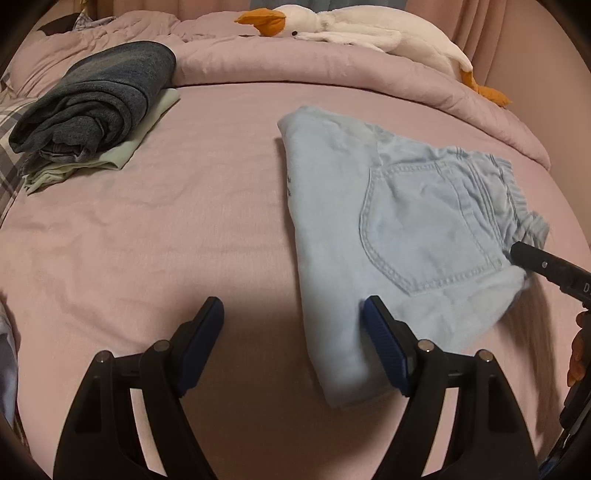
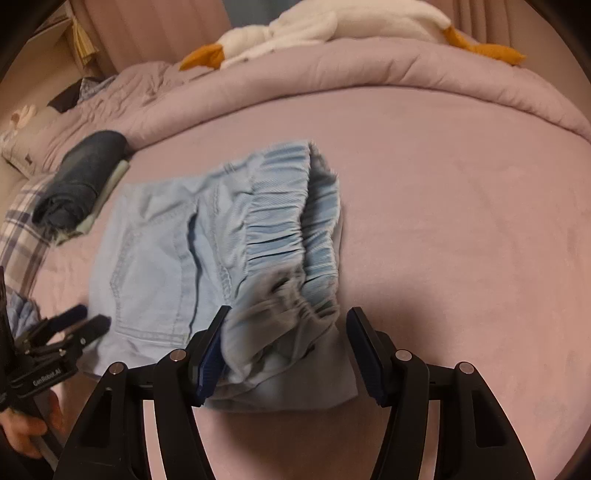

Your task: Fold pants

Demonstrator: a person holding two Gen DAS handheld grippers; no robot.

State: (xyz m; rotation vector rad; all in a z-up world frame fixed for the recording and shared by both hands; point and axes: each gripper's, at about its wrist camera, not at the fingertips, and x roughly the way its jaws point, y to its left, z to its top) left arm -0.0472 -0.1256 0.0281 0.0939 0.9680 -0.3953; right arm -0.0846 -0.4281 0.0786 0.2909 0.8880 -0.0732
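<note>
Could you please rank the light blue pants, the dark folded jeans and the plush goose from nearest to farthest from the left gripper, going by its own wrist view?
1. Light blue pants, at its right finger.
2. Dark folded jeans, far left.
3. Plush goose, at the back.

The folded pants (image 1: 399, 229) are pale blue denim, their seams stitched in a slightly lighter thread — the gathered waistband (image 2: 295, 236) is the same washed-out blue. They lie on a dusty pink sheet (image 1: 166, 229), with a matching pink duvet (image 1: 332, 70) behind. The other folded pile (image 1: 99, 99) is dark blue-grey denim over something pale green. A plush goose (image 1: 354, 29) is white with orange beak and feet. The grippers' arms are black (their pads (image 1: 384, 343) deep blue). A grey-and-white plaid cloth (image 2: 22, 229) shows at the edge.
</note>
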